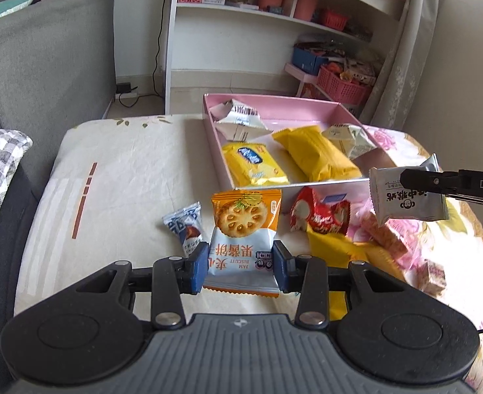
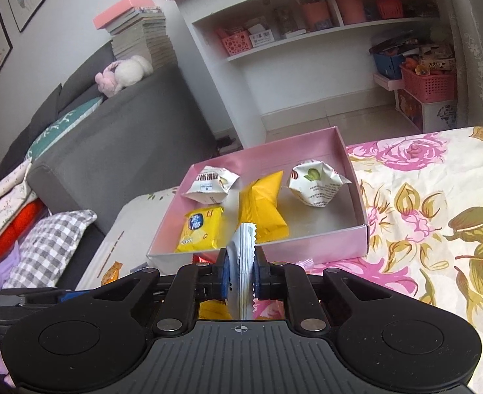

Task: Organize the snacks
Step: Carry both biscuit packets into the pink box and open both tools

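Pinching an orange-and-white jam biscuit packet (image 1: 243, 239) by its two sides, the left gripper (image 1: 240, 266) holds it between the blue pads, lifted a little off the cloth-covered bench (image 1: 126, 177). Right gripper (image 2: 240, 277) is pressed tight on one thin white snack packet (image 2: 245, 262), seen edge-on in its own view; the left wrist view shows the same white packet (image 1: 405, 197) hanging in the air by the near right corner of the pink box (image 1: 307, 101), black print on it.

Pink box count: four packets inside.
- two yellow ones: a flat one with a blue label (image 2: 200, 229) at the near left, a plain puffy one (image 2: 263, 208) in the middle
- two white crumpled ones: one at the far left (image 2: 210, 184), one on the right (image 2: 317, 185)

Loose on the bench in front of the box (left wrist view):
- one small blue-and-white packet (image 1: 185, 226), just left of the held biscuit
- one red-and-white wrapper (image 1: 320, 218) right of it, close to the box's front wall
- one yellow wrapper (image 1: 336, 249) under the red one
- clear-wrapped pinkish-brown bars (image 1: 386, 239) further right, at least two (blurred, exact count unclear)

One grey sofa (image 1: 44, 65) stands behind the bench.
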The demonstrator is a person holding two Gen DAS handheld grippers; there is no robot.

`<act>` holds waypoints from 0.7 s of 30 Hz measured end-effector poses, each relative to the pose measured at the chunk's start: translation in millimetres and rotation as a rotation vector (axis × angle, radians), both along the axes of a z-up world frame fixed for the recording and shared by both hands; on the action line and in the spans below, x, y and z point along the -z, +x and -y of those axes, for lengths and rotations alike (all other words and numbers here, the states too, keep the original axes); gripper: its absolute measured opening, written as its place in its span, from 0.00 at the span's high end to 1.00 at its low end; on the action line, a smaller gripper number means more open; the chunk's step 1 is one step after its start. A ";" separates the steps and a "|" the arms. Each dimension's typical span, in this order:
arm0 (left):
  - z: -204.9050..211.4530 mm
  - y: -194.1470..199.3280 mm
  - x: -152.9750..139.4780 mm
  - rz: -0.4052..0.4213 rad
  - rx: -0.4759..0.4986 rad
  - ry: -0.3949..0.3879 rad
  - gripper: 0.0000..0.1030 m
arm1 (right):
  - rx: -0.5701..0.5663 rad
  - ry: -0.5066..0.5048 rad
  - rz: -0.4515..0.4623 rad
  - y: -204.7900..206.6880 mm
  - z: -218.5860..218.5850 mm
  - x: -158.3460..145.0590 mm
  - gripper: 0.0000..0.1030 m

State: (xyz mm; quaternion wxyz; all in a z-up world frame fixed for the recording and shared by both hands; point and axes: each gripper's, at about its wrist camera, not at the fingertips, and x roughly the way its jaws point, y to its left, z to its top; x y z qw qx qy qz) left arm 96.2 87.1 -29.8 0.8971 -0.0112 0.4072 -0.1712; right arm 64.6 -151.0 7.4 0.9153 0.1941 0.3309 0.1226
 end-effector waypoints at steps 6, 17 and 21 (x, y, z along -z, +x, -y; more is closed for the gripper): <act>14.8 1.3 -8.1 0.021 -0.025 -0.016 0.64 | 0.068 0.043 0.025 3.9 19.0 -10.7 0.87; 53.7 14.6 -16.4 0.053 -0.052 -0.027 0.64 | 0.160 0.088 0.034 21.4 47.1 -14.4 0.87; 68.1 22.5 -14.2 0.041 -0.069 -0.039 0.64 | 0.188 0.108 0.031 31.0 50.3 -10.5 0.87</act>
